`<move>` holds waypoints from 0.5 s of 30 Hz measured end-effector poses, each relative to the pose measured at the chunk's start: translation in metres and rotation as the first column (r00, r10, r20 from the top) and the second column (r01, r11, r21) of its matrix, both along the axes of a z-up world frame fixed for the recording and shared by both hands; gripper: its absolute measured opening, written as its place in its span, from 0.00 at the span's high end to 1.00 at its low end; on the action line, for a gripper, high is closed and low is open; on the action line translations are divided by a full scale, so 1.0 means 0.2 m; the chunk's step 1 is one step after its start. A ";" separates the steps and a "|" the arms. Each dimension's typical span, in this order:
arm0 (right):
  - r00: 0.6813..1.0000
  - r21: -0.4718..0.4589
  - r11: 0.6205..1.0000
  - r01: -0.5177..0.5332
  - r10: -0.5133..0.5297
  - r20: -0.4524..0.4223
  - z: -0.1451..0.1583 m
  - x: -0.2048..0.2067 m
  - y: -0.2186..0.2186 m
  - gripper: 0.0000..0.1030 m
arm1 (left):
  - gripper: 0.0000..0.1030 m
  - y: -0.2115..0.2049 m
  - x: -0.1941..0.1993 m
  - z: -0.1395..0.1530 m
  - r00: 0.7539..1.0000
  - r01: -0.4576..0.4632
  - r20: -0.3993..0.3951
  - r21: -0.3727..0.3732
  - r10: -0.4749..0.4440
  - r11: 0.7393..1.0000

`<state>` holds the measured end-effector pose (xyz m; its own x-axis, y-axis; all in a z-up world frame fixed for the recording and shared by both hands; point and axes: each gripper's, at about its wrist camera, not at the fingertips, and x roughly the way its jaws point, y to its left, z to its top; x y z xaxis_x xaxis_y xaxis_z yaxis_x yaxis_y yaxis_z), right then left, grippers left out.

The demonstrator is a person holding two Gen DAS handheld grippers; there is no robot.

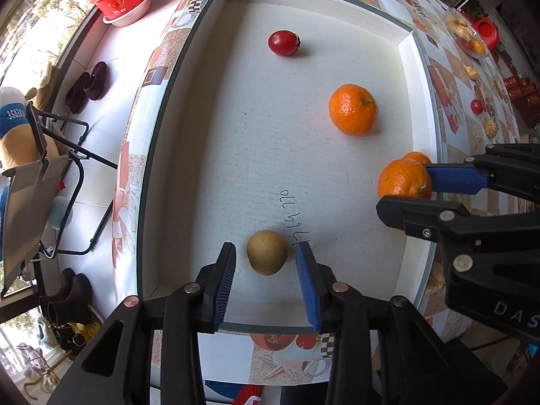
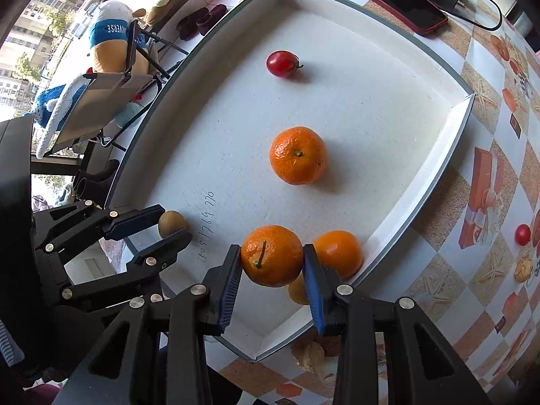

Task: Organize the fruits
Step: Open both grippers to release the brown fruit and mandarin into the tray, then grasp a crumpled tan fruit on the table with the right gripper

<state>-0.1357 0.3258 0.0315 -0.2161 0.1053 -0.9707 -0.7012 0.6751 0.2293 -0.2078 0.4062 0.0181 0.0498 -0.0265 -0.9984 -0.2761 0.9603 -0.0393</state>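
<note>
A white shallow box (image 1: 236,135) lies on the patterned table and holds the fruit. My left gripper (image 1: 266,248) points down near the box's front edge, open, with a brown kiwi (image 1: 266,252) between its pads and a gap on each side. My right gripper (image 2: 271,249) is shut on a mandarin (image 2: 271,256) near the box's right corner. Beside that one rests a second mandarin (image 2: 339,253), and a yellowish fruit (image 2: 297,292) shows partly beneath. A third mandarin (image 2: 298,155) sits mid-box, and a red tomato (image 2: 281,63) lies farther back.
A red-cased phone (image 2: 381,0) and a cable lie beyond the box. A small tomato (image 2: 522,234) and a walnut (image 2: 312,354) sit on the table outside it. A glass bowl of fruit (image 1: 467,35) stands at the far right. The table edge drops off on the left.
</note>
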 end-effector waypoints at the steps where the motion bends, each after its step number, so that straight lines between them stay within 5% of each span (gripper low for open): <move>1: 1.000 0.002 1.000 0.000 0.000 0.008 0.01 0.00 0.00 0.60 | 0.41 0.00 0.00 0.01 1.000 -0.002 0.006 0.011 0.001 1.000; 4: 0.999 0.032 0.999 0.005 -0.006 0.035 0.05 0.01 0.01 0.20 | 0.31 0.01 -0.01 0.03 1.000 -0.009 0.017 0.029 0.009 1.000; 15: 0.982 0.040 0.996 0.078 -0.084 0.169 0.19 0.09 -0.37 0.18 | 0.24 0.03 -0.01 0.04 0.999 -0.029 0.015 0.031 0.029 0.999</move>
<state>-0.1175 0.2510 0.0701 -0.0372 0.1479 -0.9883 -0.6753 0.7252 0.1339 -0.2098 0.4112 0.0254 0.0641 0.0062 -0.9979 -0.3035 0.9527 -0.0136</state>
